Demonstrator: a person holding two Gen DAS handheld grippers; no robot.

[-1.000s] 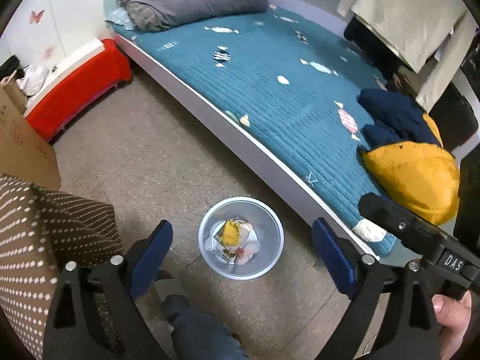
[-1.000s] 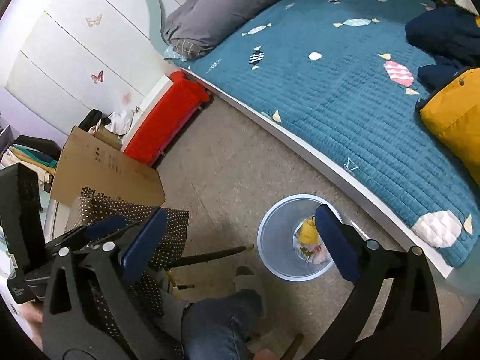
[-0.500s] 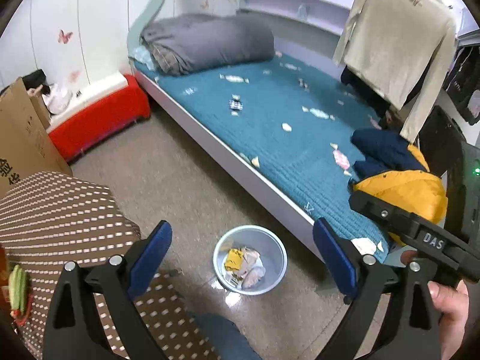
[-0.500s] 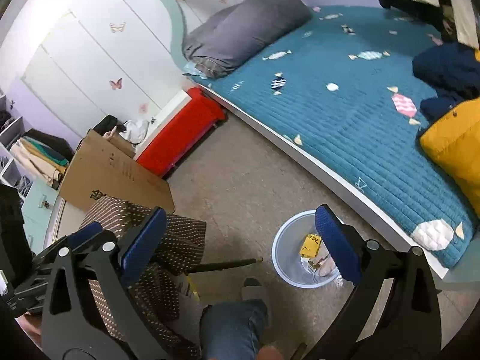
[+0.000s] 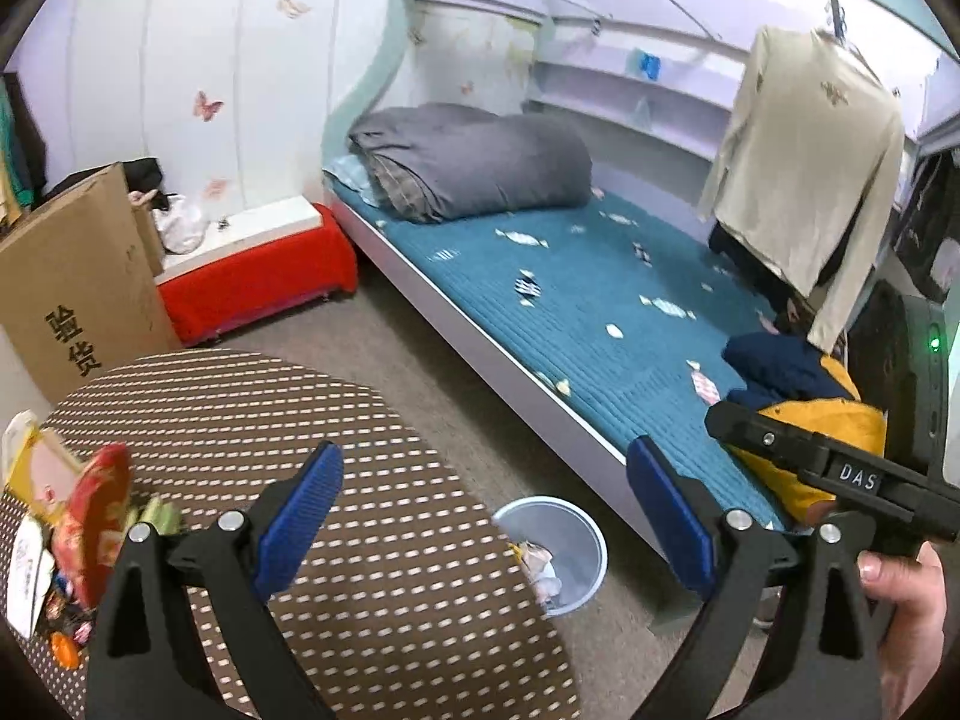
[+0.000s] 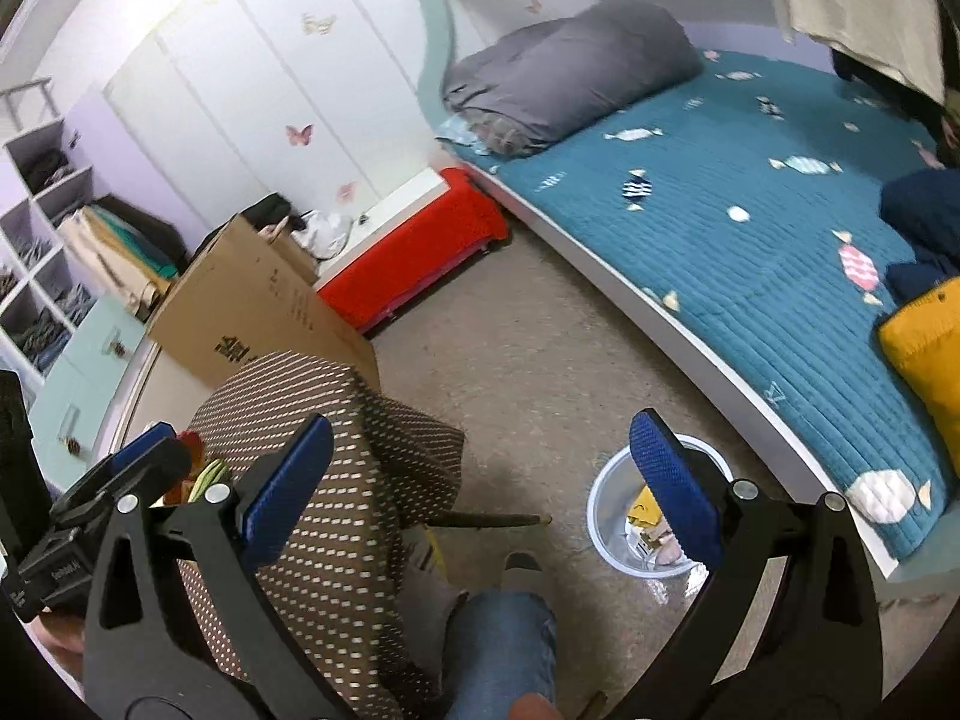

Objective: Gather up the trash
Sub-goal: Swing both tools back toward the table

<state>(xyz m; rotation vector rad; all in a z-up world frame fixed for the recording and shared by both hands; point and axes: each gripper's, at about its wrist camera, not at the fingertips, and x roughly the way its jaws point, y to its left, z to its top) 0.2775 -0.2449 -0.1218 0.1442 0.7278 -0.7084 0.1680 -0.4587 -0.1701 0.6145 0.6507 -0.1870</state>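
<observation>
A pile of trash wrappers [image 5: 72,522], red, yellow and white, lies at the left edge of a round table with a brown dotted cloth [image 5: 372,570]. My left gripper [image 5: 486,516] is open and empty above the table's right part. A pale blue bin [image 5: 558,552] with wrappers in it stands on the floor beside the bed. My right gripper [image 6: 480,486] is open and empty, high above the floor between the table [image 6: 324,516] and the bin [image 6: 630,534]. A little of the trash [image 6: 204,474] shows past its left finger.
A bed with a teal quilt [image 5: 600,312] runs along the right, with a grey duvet roll [image 5: 474,162] and a yellow and navy jacket [image 5: 804,396]. A cardboard box [image 5: 72,282] and a red bench [image 5: 252,282] stand at the left wall. My leg [image 6: 504,648] is below.
Both grippers have risen and tilted up from over the bin. The left one now looks across the table, and the trash pile has come into its view.
</observation>
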